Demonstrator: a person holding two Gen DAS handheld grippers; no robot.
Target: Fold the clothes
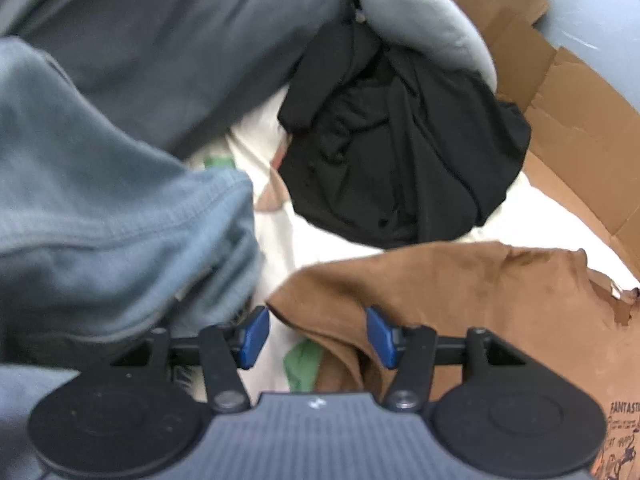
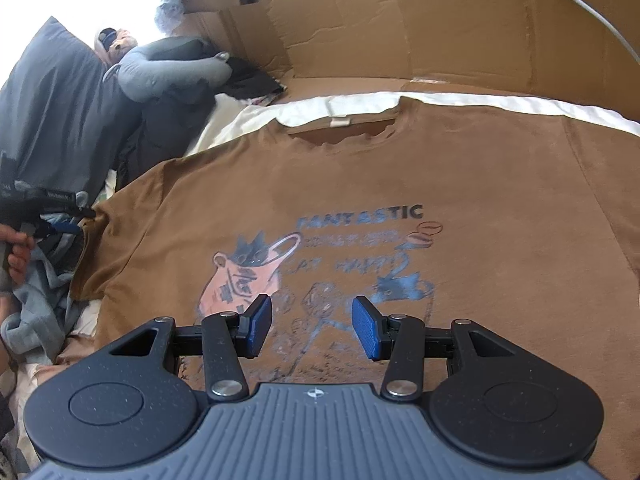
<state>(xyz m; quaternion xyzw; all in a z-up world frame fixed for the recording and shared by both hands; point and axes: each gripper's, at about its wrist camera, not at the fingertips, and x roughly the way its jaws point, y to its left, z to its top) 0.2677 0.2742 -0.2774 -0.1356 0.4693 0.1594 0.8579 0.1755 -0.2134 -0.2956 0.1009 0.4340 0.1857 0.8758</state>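
A brown T-shirt [image 2: 360, 176] with a blue and pink print lies spread flat, front up, on a white sheet [image 2: 240, 116], its collar pointing away. My right gripper [image 2: 312, 330] hovers open over the printed chest, nothing between its blue pads. In the left wrist view the shirt's sleeve [image 1: 440, 280] lies just ahead of my left gripper [image 1: 316, 334], which is open; the sleeve's edge runs between the blue pads, which do not clamp it. In the right wrist view the left gripper [image 2: 60, 226] sits at the shirt's left sleeve, held by a hand [image 2: 18, 256].
A crumpled black garment [image 1: 400, 152] lies ahead on the white sheet [image 1: 280, 248]. A blue-grey sweatshirt [image 1: 100, 220] is piled at the left, a grey neck pillow [image 1: 420, 20] behind. Flattened cardboard [image 2: 440, 32] lines the far side and right. A dark pillow [image 2: 60, 112] leans at the left.
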